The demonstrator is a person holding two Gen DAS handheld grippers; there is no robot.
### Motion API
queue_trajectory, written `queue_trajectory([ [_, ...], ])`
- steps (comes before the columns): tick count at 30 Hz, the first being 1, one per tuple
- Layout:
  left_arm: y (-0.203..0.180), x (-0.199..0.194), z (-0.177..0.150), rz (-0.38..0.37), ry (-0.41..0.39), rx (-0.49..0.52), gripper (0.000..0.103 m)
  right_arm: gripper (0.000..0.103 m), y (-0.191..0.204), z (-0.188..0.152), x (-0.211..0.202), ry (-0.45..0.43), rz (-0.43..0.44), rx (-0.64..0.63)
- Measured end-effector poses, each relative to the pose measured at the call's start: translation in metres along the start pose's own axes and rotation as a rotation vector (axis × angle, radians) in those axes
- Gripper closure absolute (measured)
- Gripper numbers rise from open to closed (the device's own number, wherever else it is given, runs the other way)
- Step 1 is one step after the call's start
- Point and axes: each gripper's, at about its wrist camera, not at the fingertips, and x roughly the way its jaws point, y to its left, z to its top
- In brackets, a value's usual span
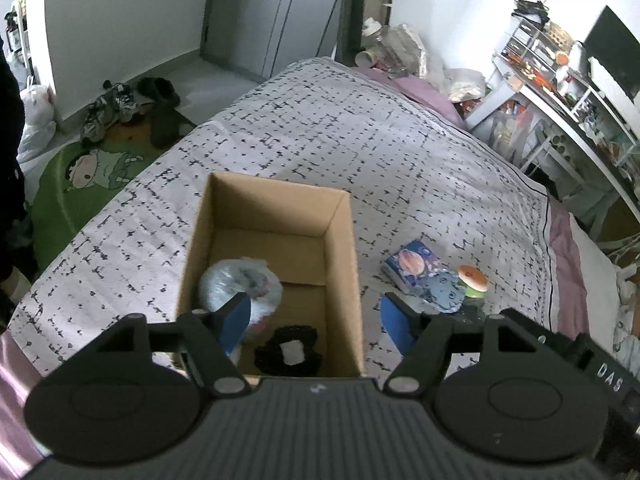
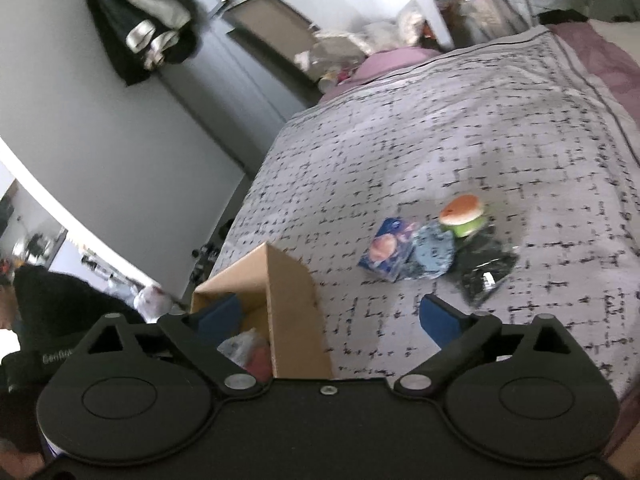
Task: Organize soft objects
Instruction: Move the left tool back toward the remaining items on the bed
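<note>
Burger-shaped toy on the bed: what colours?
Orange-tan top, white middle, green base; clearest in the right wrist view.

Clearance: bed, box and loose items
Cardboard box (image 1: 276, 248) open-topped, far half of floor bare; bedspread (image 1: 360, 128) open toward far edge; item cluster (image 1: 436, 280) crowds right edge.

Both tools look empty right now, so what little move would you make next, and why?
Probably ease the right tool forward toward the blue packet, nearest of the pile left on the bed. Both tools are open and hold nothing; the cardboard box already has a clear bag and a black item inside.
</note>
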Motion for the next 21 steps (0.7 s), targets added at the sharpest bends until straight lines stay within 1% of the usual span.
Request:
queue_trajectory([
  [3,-0.015,0.000,-0.002,0.003,-0.005,0.029,0.032,0.004,-0.009,0.003,-0.004,-0.015,-0.039,0.001],
  [5,-0.025,0.001,-0.004,0.002,-0.005,0.045,0.032,0.001,-0.016,0.006,-0.007,-0.015,-0.046,0.015],
  [9,-0.044,0.007,-0.005,-0.011,0.005,0.056,0.032,0.001,-0.033,0.011,-0.010,-0.018,-0.070,0.050],
  [13,-0.062,0.014,-0.008,-0.018,0.000,0.063,0.024,0.001,-0.050,0.014,-0.011,-0.025,-0.092,0.091],
  [16,-0.075,0.020,-0.010,-0.020,0.002,0.075,0.023,0.001,-0.063,0.017,-0.010,-0.025,-0.096,0.129],
  [21,-0.089,0.032,-0.011,-0.031,0.020,0.066,0.023,0.001,-0.078,0.017,-0.003,-0.010,-0.093,0.180],
])
